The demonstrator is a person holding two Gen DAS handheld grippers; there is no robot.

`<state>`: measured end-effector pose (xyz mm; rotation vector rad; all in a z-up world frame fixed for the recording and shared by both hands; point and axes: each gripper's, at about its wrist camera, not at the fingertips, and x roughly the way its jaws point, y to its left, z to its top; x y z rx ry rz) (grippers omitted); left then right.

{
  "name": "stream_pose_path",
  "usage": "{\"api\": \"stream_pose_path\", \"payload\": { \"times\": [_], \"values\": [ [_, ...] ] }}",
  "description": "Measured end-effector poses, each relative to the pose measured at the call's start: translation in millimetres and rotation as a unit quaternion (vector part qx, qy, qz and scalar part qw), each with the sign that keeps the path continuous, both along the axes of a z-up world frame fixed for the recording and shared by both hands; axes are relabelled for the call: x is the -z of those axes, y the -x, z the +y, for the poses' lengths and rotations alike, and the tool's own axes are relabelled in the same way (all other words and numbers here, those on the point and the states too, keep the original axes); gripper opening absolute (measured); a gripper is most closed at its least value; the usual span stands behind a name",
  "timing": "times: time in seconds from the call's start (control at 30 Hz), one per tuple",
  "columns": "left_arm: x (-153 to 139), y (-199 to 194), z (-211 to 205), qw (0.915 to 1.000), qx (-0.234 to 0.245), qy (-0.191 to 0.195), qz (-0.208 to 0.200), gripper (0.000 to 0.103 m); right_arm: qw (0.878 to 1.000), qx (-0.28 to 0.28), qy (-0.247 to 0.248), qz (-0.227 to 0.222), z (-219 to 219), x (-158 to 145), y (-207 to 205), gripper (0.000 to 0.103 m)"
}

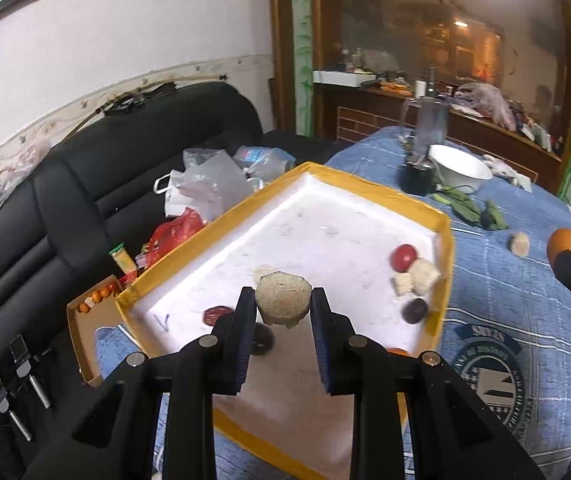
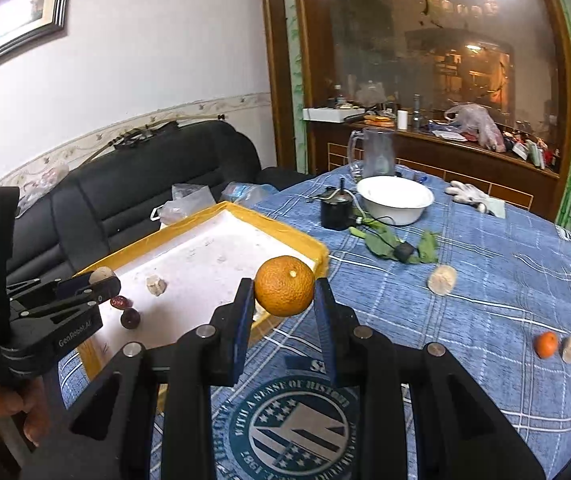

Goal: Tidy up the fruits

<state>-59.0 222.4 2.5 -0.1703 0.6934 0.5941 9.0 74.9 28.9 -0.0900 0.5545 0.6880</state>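
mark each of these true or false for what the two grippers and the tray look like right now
1. The right gripper holds an orange. True.
2. The left gripper is empty. False: its fingers sit on either side of a beige round piece, seemingly gripping it.
3. The yellow-rimmed tray has nothing in it. False: a red fruit and pale chunks lie near its right wall, with dark fruits closer in.
4. A white bowl stands on the blue tablecloth beyond the tray. True.
5. A small orange fruit lies on the cloth outside the tray. True.
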Motion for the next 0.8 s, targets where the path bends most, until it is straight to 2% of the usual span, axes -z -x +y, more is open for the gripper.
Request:
{"api": "stream_pose_path", "payload": {
  "times": [0.43,0.8],
  "values": [
    [14.3,-14.3,33.7,0.9993,-0.015,0.027,0.019,0.026,0.999,-0.022,0.026,0.005,39.5,3.7,-12.6,0.032],
    [24.2,-28.4,53.1,0.9984,-0.018,0.037,0.039,0.026,0.998,-0.038,0.043,0.032,76.7,22.4,-43.4,0.032]
  ]
}}
